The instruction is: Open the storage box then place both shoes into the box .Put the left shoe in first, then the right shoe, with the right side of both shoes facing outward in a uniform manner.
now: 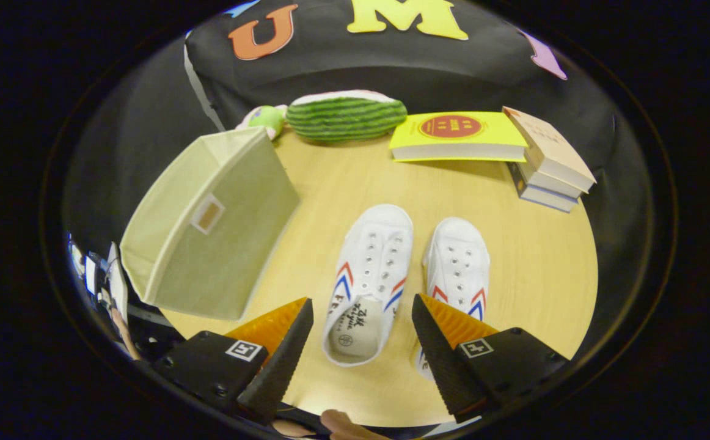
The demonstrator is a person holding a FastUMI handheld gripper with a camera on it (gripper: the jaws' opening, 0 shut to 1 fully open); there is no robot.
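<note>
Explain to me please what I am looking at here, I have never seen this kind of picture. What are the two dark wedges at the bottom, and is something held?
The picture comes from a small wide-angle camera that rides on a hand-held tool, looking forward over a round wooden table. The two wedges are the fingers of the gripper, a two-finger clamp that a person carries. The fingers stand open and hold nothing.

Between them lies the left shoe, white with red and blue stripes. The right shoe lies beside it, partly behind one finger. To the side stands a beige fabric storage box. Beyond the shoes lie a yellow book, a stack of books and a watermelon plush toy.
</note>
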